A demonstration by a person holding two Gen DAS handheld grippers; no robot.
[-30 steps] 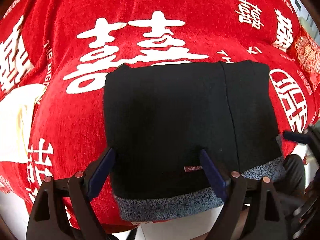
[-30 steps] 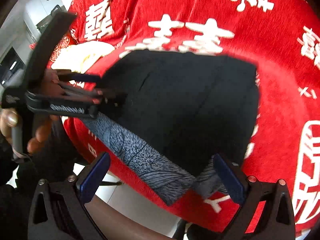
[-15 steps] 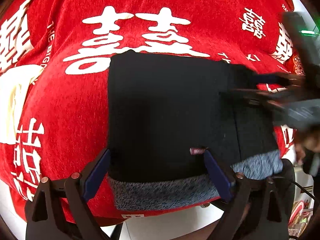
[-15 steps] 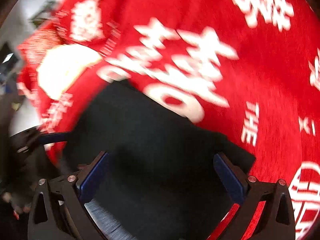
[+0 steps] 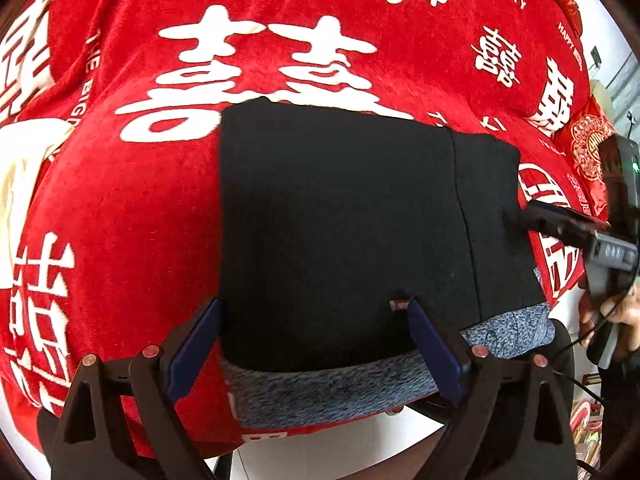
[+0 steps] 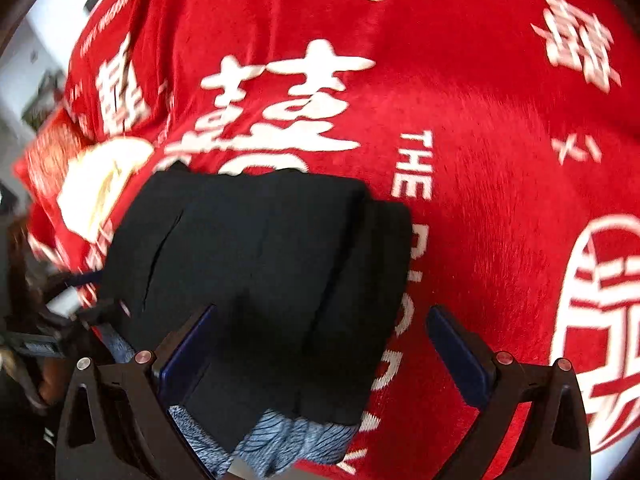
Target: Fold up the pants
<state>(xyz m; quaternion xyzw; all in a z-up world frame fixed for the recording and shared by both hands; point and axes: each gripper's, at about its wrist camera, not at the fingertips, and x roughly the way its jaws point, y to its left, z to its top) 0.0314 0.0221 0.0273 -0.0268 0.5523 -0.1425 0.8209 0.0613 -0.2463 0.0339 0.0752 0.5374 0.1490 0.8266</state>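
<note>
Left gripper (image 5: 314, 334): our two blue-padded fingers (image 5: 192, 344) stand wide apart, nothing between them but the near part of the folded black pants (image 5: 340, 220), which they straddle from above. We cannot tell whether the tips touch the fabric. A small red label (image 5: 400, 304) sits on the black cloth just by the inner tip of the right-hand finger.

Right gripper (image 6: 320, 344): fingers also spread wide. The left-hand pad (image 6: 184, 354) lies over the black cloth; the right-hand pad (image 6: 456, 354) is over bare tablecloth, beyond the pants' edge. This view is blurred, so contact is uncertain.

From the left camera we see the right gripper (image 5: 532, 210) side-on at the pants' right edge, its dark fingers reaching the black fabric there, held in a hand (image 5: 612, 312).

Pants: folded into a compact black block, layers stacked, one seam line running down the right portion. A mottled grey band (image 5: 332, 392), waistband or lining, we cannot tell which, shows along the near edge and hangs toward the table's front edge.

Underneath: a red tablecloth (image 5: 132, 208) printed with white characters and English words. A cream-coloured cloth (image 5: 16, 184) lies at the far left, well apart from the pants. White floor (image 5: 320, 452) shows below the table edge.
</note>
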